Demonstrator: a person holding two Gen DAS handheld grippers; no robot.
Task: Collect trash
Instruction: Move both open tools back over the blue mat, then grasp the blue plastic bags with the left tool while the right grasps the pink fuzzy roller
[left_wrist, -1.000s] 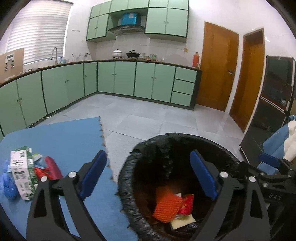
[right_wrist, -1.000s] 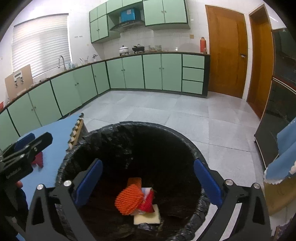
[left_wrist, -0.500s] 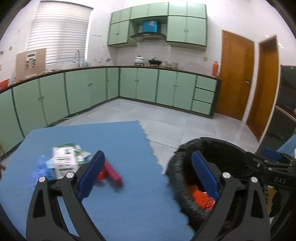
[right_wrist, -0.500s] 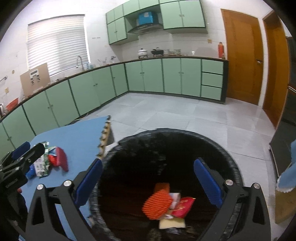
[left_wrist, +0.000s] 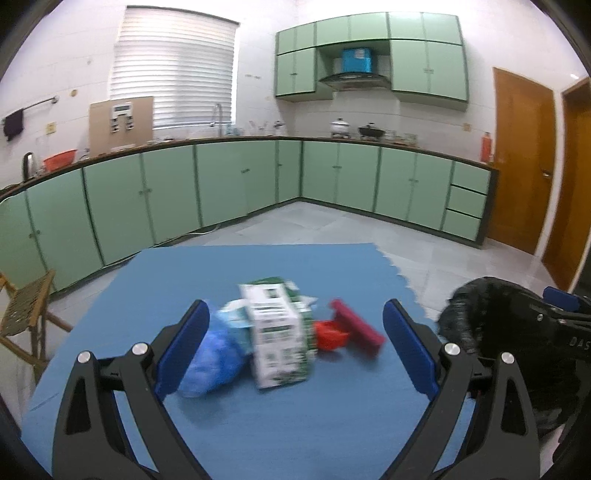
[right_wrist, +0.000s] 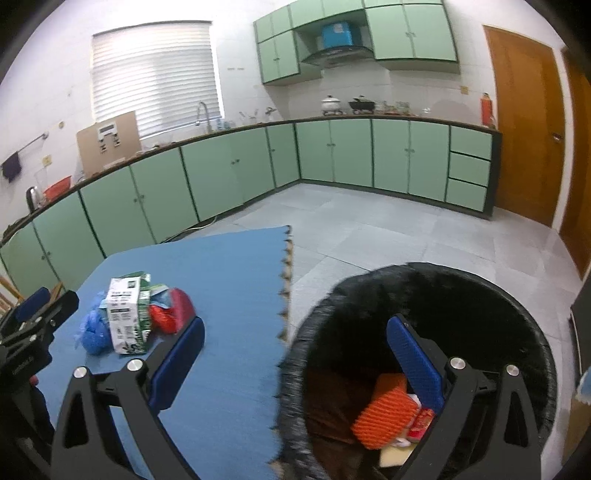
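A small heap of trash lies on the blue foam mat: a white and green carton standing upright, a crumpled blue bag to its left, a red wrapper and a dark red bar to its right. My left gripper is open and empty, its fingers either side of the heap and short of it. The black-lined bin stands off the mat's right edge, with orange netting and wrappers inside. My right gripper is open and empty over the bin's left rim.
Green base cabinets run along the far walls under a worktop with pots. A wooden stool stands left of the mat. Brown doors are at the right. Grey tiled floor lies beyond the mat and bin.
My left gripper has swung left from over the bin to face the trash heap on the mat. My right gripper has shifted left, from centred over the bin to its left rim.
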